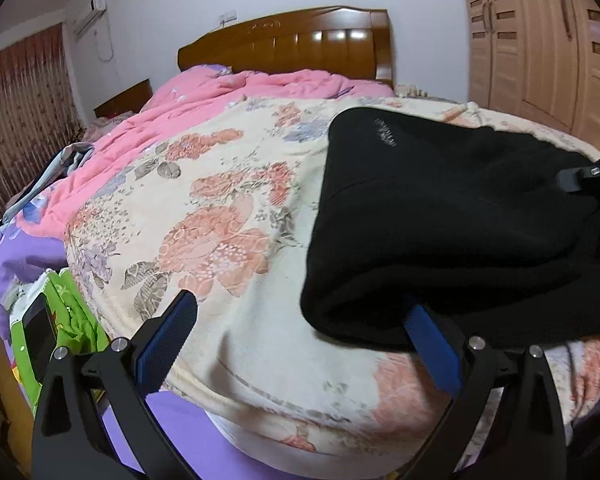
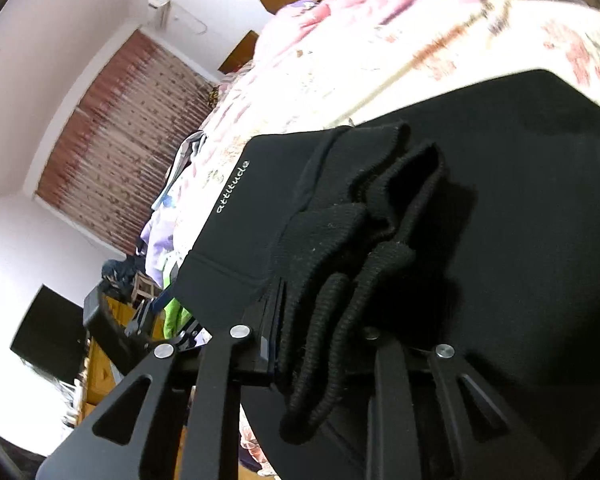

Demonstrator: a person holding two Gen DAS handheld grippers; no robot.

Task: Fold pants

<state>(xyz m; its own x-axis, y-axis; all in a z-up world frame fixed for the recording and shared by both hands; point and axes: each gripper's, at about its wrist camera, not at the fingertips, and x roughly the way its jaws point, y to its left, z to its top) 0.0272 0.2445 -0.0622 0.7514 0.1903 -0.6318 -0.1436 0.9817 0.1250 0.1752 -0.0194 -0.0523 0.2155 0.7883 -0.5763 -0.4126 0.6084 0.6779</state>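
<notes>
Black pants (image 1: 440,220) lie folded on the cream floral quilt (image 1: 220,208) at the right of the left wrist view, with a small white print near the top. My left gripper (image 1: 296,304) stands wide open at the pants' near left corner. Its left blue pad (image 1: 168,332) is over bare quilt, and its right blue pad (image 1: 432,344) is tucked under the fabric's edge. In the right wrist view, my right gripper (image 2: 320,308) is shut on the bunched ribbed cuffs (image 2: 340,280) of the pants (image 2: 500,200), and the cloth hides its right finger. The right gripper (image 1: 584,176) also shows at the pants' far right edge.
A pink blanket (image 1: 228,92) and a wooden headboard (image 1: 300,40) lie beyond the quilt. A wardrobe (image 1: 532,40) stands at the right. A green package with a dark screen (image 1: 48,328) and a purple sheet (image 1: 188,420) sit at the bed's near left edge. A curtain (image 1: 16,120) hangs on the left.
</notes>
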